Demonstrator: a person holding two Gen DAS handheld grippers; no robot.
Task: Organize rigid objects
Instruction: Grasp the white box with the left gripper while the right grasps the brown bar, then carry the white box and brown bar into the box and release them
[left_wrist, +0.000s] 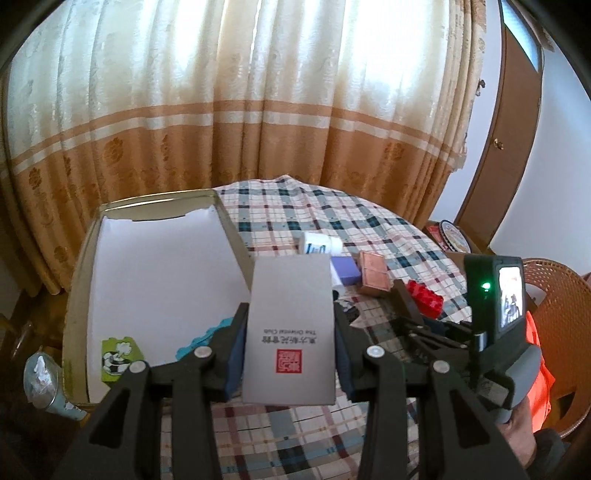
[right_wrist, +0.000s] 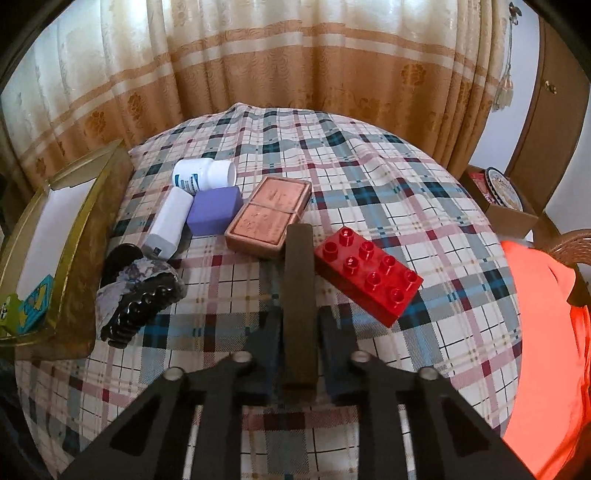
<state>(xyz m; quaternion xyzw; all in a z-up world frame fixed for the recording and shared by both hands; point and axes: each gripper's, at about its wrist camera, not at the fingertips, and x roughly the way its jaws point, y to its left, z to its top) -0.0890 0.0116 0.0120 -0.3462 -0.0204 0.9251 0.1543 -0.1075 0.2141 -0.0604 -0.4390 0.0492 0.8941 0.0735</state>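
My left gripper (left_wrist: 290, 325) is shut on a flat grey box (left_wrist: 290, 325) with a red seal and holds it above the checked tablecloth, just right of the gold tray (left_wrist: 79, 273). My right gripper (right_wrist: 299, 325) is shut on a dark brown block (right_wrist: 299, 295), held over the cloth. On the table lie a red brick (right_wrist: 367, 271), a copper tin (right_wrist: 269, 218), a purple block (right_wrist: 214, 210), a white bottle (right_wrist: 203, 175), a white tube (right_wrist: 168, 223) and a black ridged object (right_wrist: 138, 299).
The gold tray has a white liner (left_wrist: 162, 280) with a green card (left_wrist: 120, 356) and a blue piece (left_wrist: 201, 338) in it. A cardboard box with a round tin (right_wrist: 498, 192) stands at the far right. An orange cloth (right_wrist: 546, 332) lies at the right edge.
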